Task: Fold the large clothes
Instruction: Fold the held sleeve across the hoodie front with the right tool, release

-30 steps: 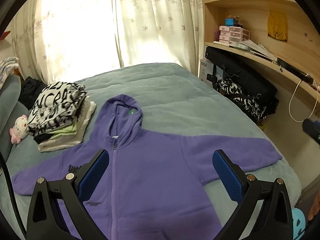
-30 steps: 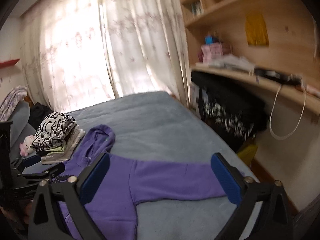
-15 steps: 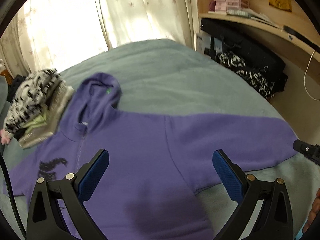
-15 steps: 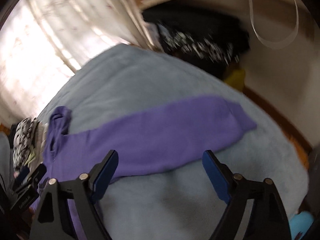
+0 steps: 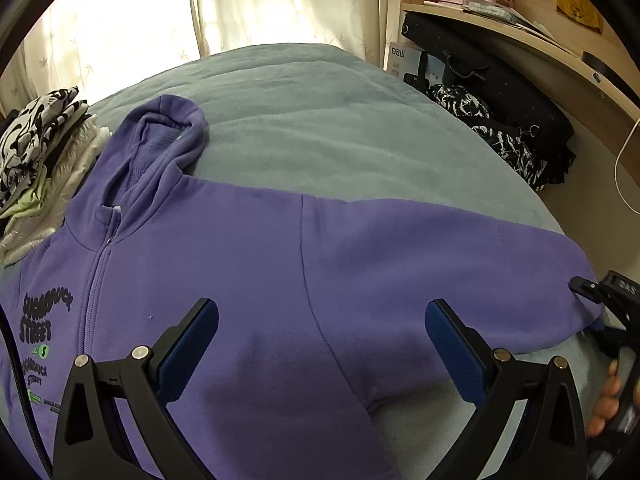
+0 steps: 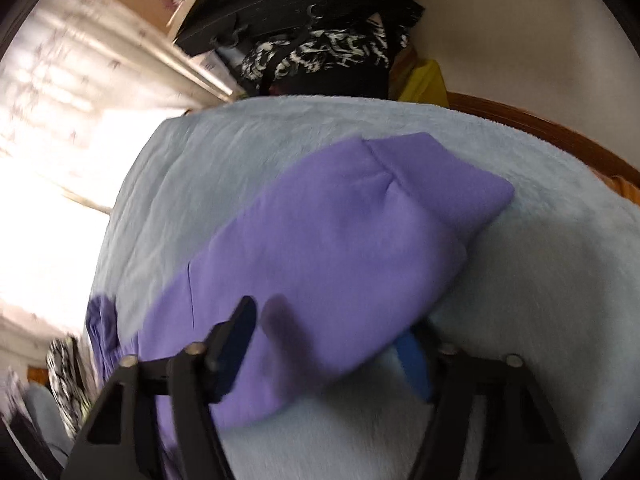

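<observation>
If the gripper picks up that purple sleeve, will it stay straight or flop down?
Probably flop: the sleeve is soft fleece lying limp on the bed. The right gripper straddles it, so pinched cloth should bunch. The hoodie looks thick, so its body would likely drag behind.

You're in a home bedroom: a blanket-covered bed (image 5: 320,120), curtained window (image 5: 168,12), wooden shelves (image 5: 500,28), folded clothes (image 5: 36,152) at the bed's left edge.

Purple hoodie (image 5: 256,248), grey-blue blanket (image 5: 320,120), black-and-white patterned folded clothes (image 5: 28,140)
</observation>
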